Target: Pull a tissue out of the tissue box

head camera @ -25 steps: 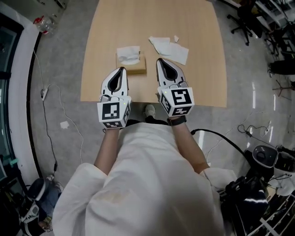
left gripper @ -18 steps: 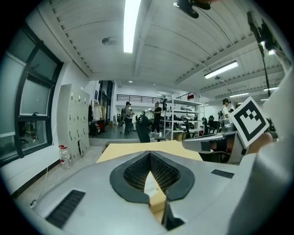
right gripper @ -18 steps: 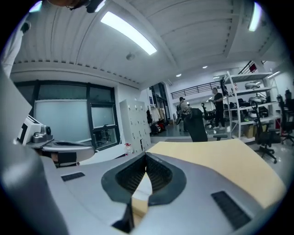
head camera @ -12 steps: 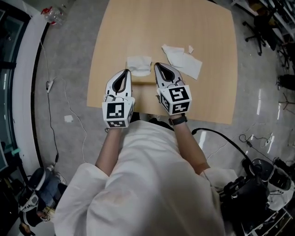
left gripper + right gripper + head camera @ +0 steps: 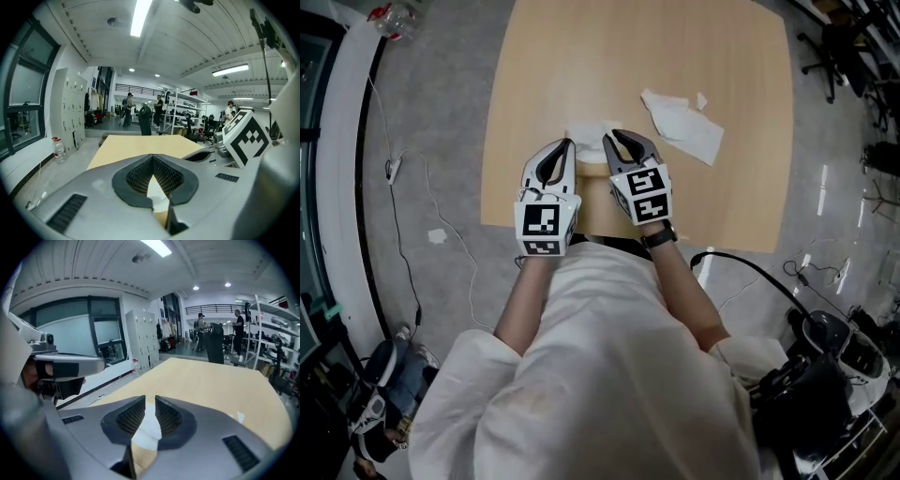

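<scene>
We have come down over the tissue box [image 5: 592, 167]: left tool [image 5: 568, 142] closed, right tool [image 5: 608, 137] just opening, still empty, to pinch the tissue [image 5: 589, 129].

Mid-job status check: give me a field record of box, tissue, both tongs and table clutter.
Left tongs: shut, empty
Right tongs: opening, narrow gap, nothing gripped
Tissue box: near table edge, between both tongs
Tissue: sticking up from box, not gripped
Loose tissues: on table, right of box
</scene>
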`<state>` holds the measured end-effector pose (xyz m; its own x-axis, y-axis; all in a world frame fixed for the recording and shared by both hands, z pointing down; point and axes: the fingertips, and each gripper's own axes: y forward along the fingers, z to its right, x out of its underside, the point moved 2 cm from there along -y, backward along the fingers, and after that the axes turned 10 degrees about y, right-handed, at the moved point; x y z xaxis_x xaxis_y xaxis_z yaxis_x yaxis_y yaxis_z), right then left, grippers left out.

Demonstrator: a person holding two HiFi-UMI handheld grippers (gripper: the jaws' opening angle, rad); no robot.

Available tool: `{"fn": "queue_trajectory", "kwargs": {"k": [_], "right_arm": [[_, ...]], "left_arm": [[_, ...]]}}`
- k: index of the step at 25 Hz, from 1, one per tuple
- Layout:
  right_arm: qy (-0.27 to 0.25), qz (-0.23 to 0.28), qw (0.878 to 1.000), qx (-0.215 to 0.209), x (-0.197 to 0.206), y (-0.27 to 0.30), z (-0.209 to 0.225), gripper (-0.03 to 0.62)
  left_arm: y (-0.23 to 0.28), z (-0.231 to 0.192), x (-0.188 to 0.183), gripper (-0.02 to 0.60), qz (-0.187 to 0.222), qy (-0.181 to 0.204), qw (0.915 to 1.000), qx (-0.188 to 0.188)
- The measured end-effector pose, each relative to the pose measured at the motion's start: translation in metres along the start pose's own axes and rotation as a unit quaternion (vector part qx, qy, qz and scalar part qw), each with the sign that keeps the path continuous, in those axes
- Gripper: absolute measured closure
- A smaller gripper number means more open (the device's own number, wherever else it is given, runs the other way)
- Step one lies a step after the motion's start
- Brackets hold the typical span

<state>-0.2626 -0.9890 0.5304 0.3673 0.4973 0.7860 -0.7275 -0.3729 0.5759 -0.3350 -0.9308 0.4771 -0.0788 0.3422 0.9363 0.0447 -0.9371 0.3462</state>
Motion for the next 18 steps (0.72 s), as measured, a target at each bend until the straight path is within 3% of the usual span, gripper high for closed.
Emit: {"fn": "queue_trajectory", "kwargs": {"k": [3, 4, 6, 8, 18], "right_arm": [[0.006, -0.022, 1.000, 0.008, 0.008, 0.018, -0.001, 0.484], [0.011, -0.024, 0.999, 0.018, 0.010, 0.023, 0.000, 0.438], [0.021, -0.022, 0.998, 0.049, 0.012, 0.032, 0.006, 0.274], [0.029, -0.018, 0.996, 0.076, 0.013, 0.039, 0.012, 0.219], [0.069, -0.082, 0.990, 0.096, 0.048, 0.076, 0.007, 0.197]], "left_arm": [[0.007, -0.011, 0.004, 0.581, -0.004, -0.007, 1.0000, 0.004], [0.010, -0.014, 0.006, 0.581, -0.006, -0.009, 0.9999, 0.004], [0.015, -0.021, 0.010, 0.581, -0.011, -0.014, 0.9998, 0.005], [0.019, -0.025, 0.012, 0.581, -0.014, -0.018, 0.9997, 0.006], [0.033, -0.043, 0.025, 0.581, -0.024, -0.030, 0.9992, 0.013]]}}
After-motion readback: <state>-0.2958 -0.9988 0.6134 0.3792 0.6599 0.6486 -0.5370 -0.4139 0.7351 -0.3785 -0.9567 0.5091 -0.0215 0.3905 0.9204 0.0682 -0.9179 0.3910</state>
